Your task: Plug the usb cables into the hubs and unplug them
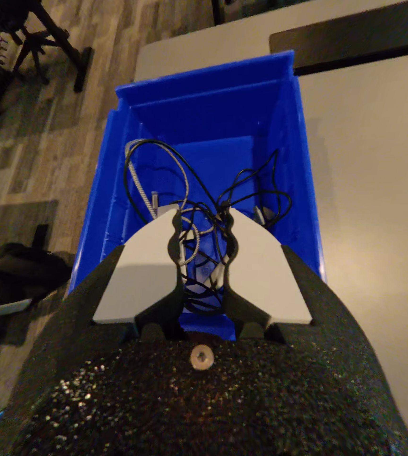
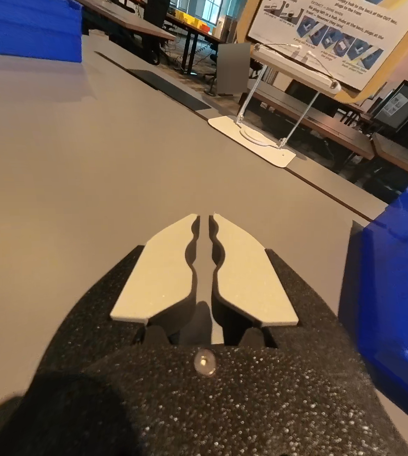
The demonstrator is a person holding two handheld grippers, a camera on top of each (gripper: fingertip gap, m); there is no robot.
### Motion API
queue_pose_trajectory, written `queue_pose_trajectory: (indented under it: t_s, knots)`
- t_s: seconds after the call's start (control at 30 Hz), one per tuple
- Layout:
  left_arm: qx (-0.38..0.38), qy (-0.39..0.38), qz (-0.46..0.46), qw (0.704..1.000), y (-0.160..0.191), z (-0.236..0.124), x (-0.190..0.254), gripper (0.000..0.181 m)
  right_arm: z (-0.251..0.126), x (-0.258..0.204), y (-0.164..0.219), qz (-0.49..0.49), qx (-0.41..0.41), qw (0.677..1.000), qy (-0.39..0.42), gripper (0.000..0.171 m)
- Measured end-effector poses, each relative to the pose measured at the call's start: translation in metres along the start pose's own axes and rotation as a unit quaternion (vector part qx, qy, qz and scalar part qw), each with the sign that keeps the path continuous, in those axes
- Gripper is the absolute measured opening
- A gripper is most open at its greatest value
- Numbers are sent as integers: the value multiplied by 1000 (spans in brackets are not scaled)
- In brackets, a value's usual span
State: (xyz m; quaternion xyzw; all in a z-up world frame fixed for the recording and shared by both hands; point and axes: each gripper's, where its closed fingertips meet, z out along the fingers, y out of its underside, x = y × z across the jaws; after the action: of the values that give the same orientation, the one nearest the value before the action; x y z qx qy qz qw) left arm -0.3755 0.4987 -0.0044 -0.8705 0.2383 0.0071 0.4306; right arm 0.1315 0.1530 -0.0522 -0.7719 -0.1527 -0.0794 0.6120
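In the left wrist view a blue bin stands on the grey table. Inside it lies a tangle of black USB cables and a silver braided cable with a metal plug. A grey hub and a pale hub lie partly hidden under the cables. My left gripper is open and empty, hovering over the tangle. My right gripper is empty, its jaws nearly together, low over bare table.
A second blue bin stands close to the right of my right gripper, and another at the far left. A white document stand holds an instruction sheet at the table's far edge. A black mat lies beyond. My right fingertips sit around 60 centimetres from my left ones. About 11 centimetres separates my left fingertips from the pale hub.
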Motion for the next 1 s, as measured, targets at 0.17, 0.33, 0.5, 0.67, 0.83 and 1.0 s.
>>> queue_pose_trajectory:
  t_s: [0.17,0.33,0.5,0.67,0.83,1.0]
  knots:
    - [66,-3,-84,994,-18,6,-18,34,-1,-2,-1,-10,3,1000,1,7]
    - [142,20,-217,966,-22,2,-49,33,0,-1,0,-1,0,1000,-4,7]
    - [127,135,-228,956,-38,10,-19,32,1,-1,0,-3,-1,1000,-4,7]
    - [40,137,-172,975,-36,40,3,32,0,-1,-1,-4,2,1000,-2,7]
    - [-55,-4,-100,993,-17,69,-17,33,0,0,-1,1,3,1000,-3,7]
    - [-111,-99,-50,988,-8,91,-34,34,-1,2,-1,11,6,1000,-1,7]
